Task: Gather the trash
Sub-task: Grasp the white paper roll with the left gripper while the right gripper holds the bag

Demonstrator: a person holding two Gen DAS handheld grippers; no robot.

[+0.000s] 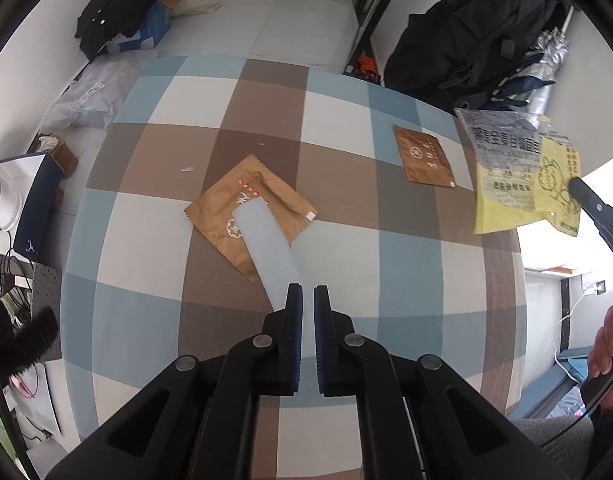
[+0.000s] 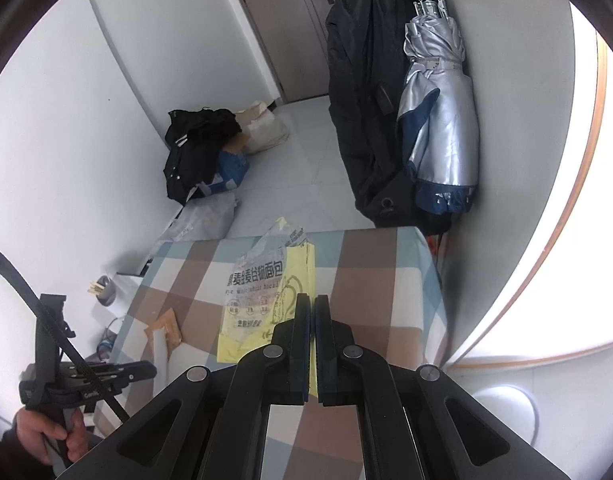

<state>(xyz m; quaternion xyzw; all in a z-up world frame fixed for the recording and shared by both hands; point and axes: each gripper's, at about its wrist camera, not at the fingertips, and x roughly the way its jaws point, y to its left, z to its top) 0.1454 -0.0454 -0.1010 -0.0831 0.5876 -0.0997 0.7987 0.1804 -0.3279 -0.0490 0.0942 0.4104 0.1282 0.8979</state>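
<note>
My left gripper (image 1: pixel 308 294) is shut on a translucent white plastic strip (image 1: pixel 268 246), which reaches forward over a crumpled brown sachet (image 1: pixel 226 208) on the checked tablecloth (image 1: pixel 146 240). A second flat brown sachet (image 1: pixel 424 156) lies further right. My right gripper (image 2: pixel 312 302) is shut on a yellow and clear bread wrapper (image 2: pixel 262 300) and holds it lifted above the table; the wrapper also shows in the left wrist view (image 1: pixel 522 172), with the right gripper's finger (image 1: pixel 594 200) on its edge. The left gripper (image 2: pixel 106 376) shows at the lower left of the right wrist view.
A black garment bag (image 2: pixel 366 100) and a silver folded umbrella (image 2: pixel 438 120) hang by the wall past the table's far right corner. Black clothes on a blue box (image 1: pixel 126 12) and plastic bags (image 1: pixel 86 96) lie on the floor. A small paper scrap (image 1: pixel 186 169) sits on the cloth.
</note>
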